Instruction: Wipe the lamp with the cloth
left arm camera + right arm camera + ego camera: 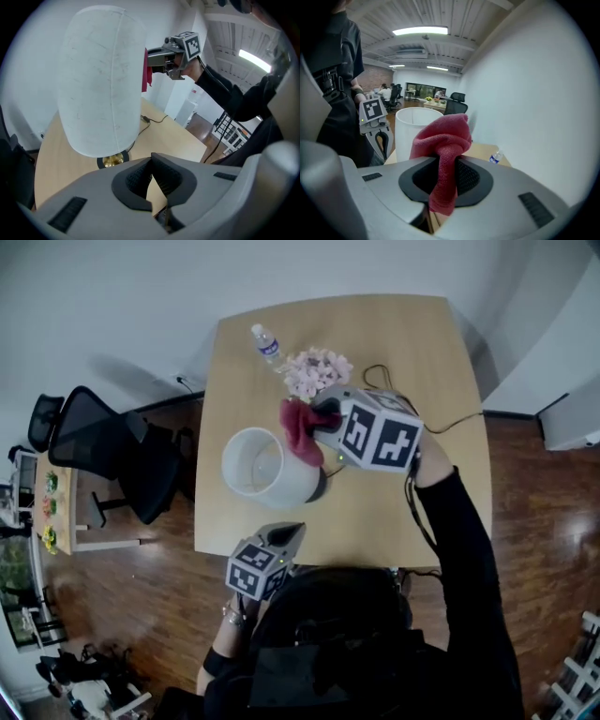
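One wooden surface (441,352) carries everything under inspection. On it the lamp (262,465) stands upright towards the left side, with a white drum shade over a brass base (114,161). I judge this spot lets me reach round the shade from either hand.

The right gripper (323,418) is raised to the top of the shade on its far-right side. Its jaws are clamped on the red cloth (443,140), which they pinch at a fold. A loose bunch stands out ahead of them and a tail hangs below. I judge this grip presents a soft pad to the shade and keeps the hard jaws off it. The cloth sits at the shade's upper rim; I cannot confirm contact.

The left gripper (286,535) hangs low at the near edge, apart from the lamp. Its jaws are pressed together with nothing between them. I judge it is held clear, ready to steady the lamp.

Behind the lamp lie a bunch of pink flowers (317,371) and a water bottle (266,343), both out of the wiping path.

Writing: the bottle's blue label is too small to read. The cubes on the grippers bear only square markers, no letters. No brand shows on the lamp.
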Demonstrator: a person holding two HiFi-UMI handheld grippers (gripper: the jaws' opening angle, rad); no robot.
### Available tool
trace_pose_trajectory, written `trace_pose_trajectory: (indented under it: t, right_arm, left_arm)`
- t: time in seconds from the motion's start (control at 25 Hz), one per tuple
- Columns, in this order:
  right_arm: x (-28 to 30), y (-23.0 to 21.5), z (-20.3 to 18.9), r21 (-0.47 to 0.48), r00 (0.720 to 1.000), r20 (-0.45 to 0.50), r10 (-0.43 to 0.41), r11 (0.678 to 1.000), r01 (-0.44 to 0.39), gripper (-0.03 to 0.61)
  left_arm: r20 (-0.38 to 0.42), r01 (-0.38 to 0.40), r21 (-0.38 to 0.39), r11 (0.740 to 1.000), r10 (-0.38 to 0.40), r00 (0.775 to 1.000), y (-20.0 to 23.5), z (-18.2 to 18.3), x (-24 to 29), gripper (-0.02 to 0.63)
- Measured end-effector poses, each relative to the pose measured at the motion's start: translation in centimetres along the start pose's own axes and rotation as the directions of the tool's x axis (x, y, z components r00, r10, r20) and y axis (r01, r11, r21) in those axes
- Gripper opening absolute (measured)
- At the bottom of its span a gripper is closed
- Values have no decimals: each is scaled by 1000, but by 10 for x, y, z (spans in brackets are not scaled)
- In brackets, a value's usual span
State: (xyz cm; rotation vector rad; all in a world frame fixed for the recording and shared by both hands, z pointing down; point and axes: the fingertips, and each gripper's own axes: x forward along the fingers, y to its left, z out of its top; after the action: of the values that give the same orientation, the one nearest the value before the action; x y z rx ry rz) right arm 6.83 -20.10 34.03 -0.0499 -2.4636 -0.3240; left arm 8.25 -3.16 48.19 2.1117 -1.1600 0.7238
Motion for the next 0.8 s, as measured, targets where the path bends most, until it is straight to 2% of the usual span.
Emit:
trace_pose_trajectory:
  t: [0.12,0.24,0.52,0.8]
  right_arm:
    - [13,2,13,-83,995,-6,99,992,-99,69]
    - [24,5,13,-125,987,-21,156,979,-158,69]
    - [52,15,-12,-146,982,-80,169,973,-179,69]
    - [81,21,-61,-86,974,-158,163,980,-178,69]
  left_arm:
    - [10,-44,-30,999,44,999,7,2,-6,2]
    - [11,-73,-62,995,74,997,12,0,-7,2]
    - [-6,-93,-100,991,93,996,17,-12,-4,2]
    - [-20,-82,-110,991,80,997,15,-20,-1,2]
